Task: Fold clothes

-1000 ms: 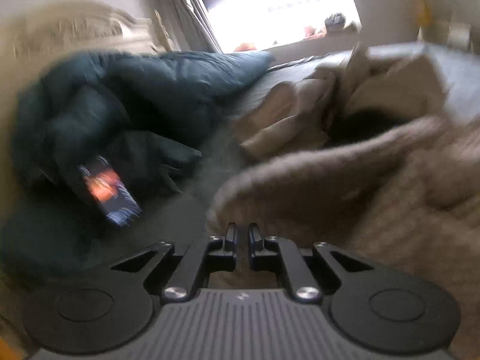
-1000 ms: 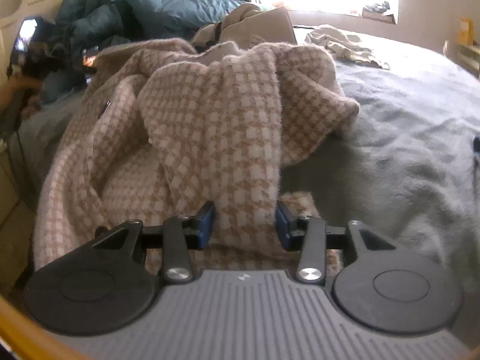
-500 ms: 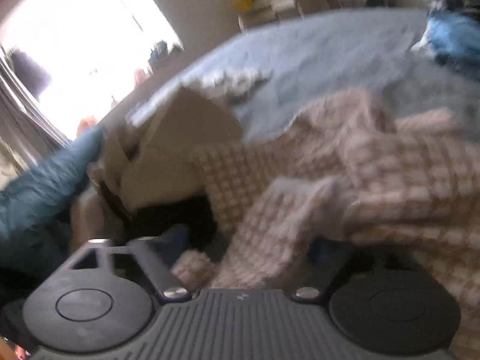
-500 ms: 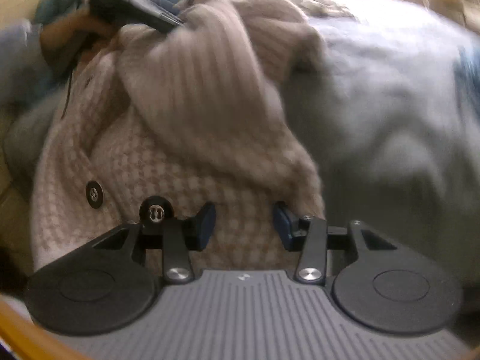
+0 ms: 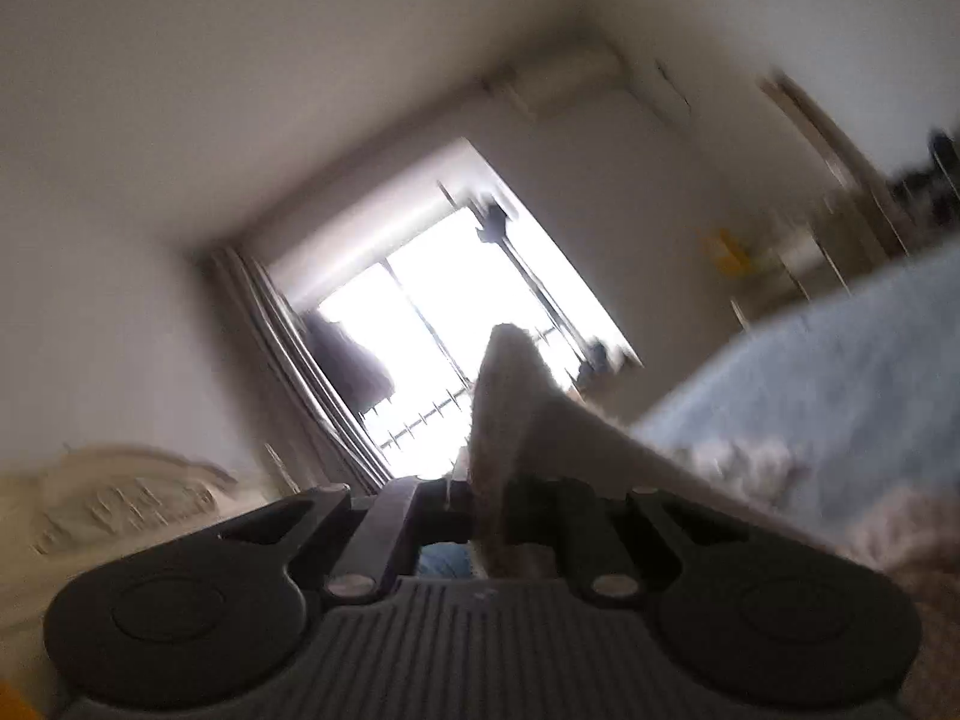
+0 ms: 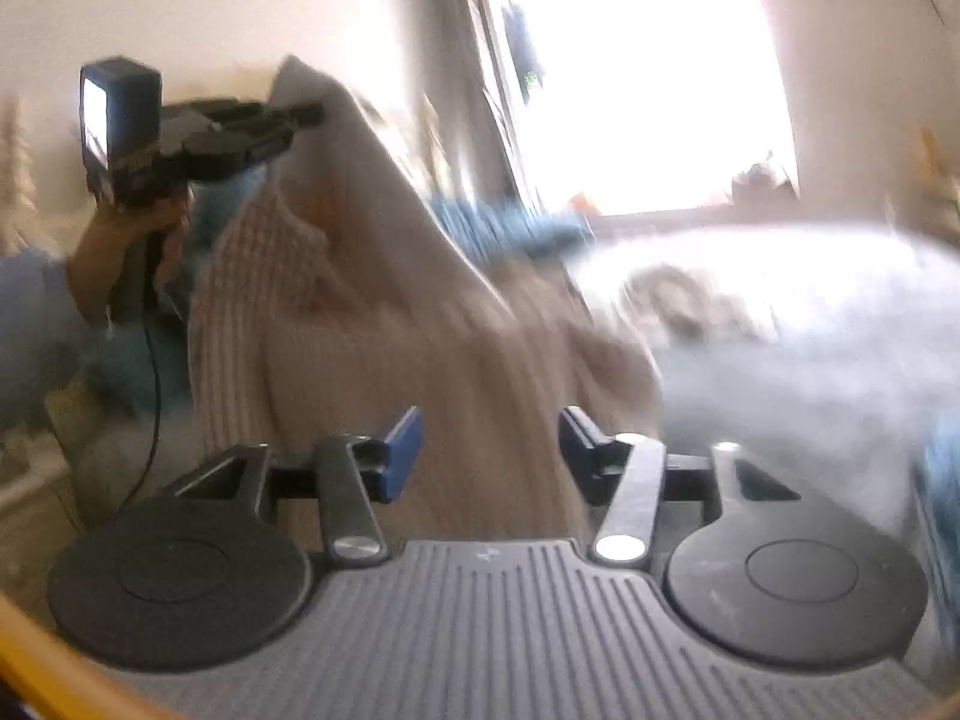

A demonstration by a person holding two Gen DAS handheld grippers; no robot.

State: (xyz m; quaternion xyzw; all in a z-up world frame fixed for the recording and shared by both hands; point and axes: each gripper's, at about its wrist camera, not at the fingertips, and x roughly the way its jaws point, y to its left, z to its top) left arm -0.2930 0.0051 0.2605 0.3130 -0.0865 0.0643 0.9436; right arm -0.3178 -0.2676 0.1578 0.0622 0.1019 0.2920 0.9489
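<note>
A beige and white checked coat hangs lifted above the bed. My left gripper points up toward the ceiling and is shut on a fold of that coat. From the right wrist view, the left gripper shows at the upper left, held high by a person's hand, with the coat draping down from it. My right gripper is open low in front of the coat. Its blue pads stand wide apart, and blurred coat fabric fills the gap behind them.
A grey-blue bed cover spreads to the right, with a pale crumpled garment on it. A teal duvet lies behind the coat. A bright window and a cream headboard bound the far side.
The left gripper closed on the coat and swung up high, lifting it off the bed. The right gripper stayed open and tilted up; the coat now hangs instead of lying heaped.
</note>
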